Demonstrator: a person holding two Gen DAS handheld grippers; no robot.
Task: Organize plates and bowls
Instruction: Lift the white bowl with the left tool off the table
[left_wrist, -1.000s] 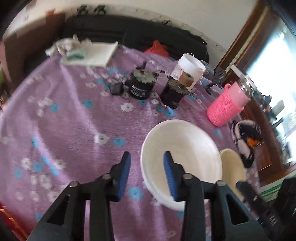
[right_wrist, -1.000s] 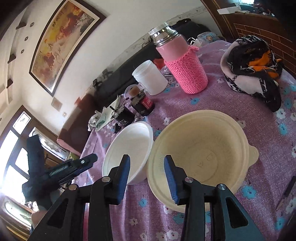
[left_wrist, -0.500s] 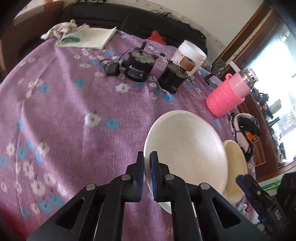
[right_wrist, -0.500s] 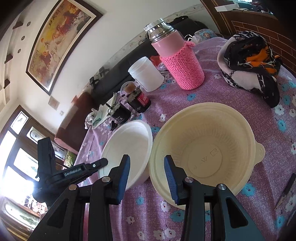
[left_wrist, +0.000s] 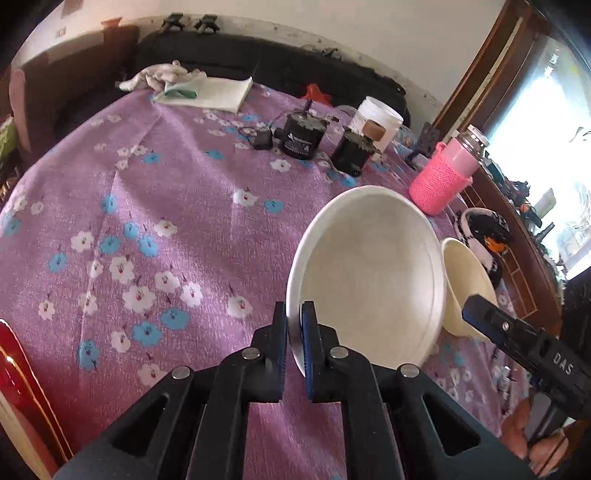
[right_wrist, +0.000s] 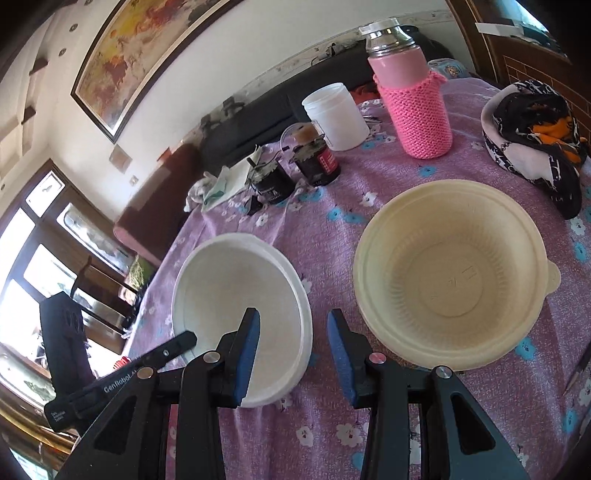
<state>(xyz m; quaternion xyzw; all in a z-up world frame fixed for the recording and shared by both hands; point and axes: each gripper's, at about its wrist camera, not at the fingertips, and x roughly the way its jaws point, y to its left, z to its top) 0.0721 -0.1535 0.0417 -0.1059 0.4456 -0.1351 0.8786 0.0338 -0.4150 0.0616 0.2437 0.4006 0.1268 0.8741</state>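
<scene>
A white bowl (left_wrist: 369, 273) sits tilted over the purple flowered tablecloth (left_wrist: 147, 206). My left gripper (left_wrist: 294, 328) is shut on its near rim. The bowl also shows in the right wrist view (right_wrist: 236, 295), with the left gripper's finger (right_wrist: 162, 350) at its left edge. A cream bowl (right_wrist: 454, 291) stands upright to the right of it, and shows in the left wrist view (left_wrist: 465, 284) behind the white bowl. My right gripper (right_wrist: 293, 354) is open and empty, just in front of the gap between the two bowls.
At the back of the table stand a pink knit-covered flask (right_wrist: 413, 99), a white jar (right_wrist: 336, 114), two dark jars (right_wrist: 295, 170) and a folded cloth (left_wrist: 207, 92). A black-and-orange scarf (right_wrist: 535, 129) lies at the right. A sofa lies beyond the table.
My left gripper closed on the white bowl's near rim and tilted the bowl up. The right gripper stayed open and shifted left towards the gap between the bowls.
</scene>
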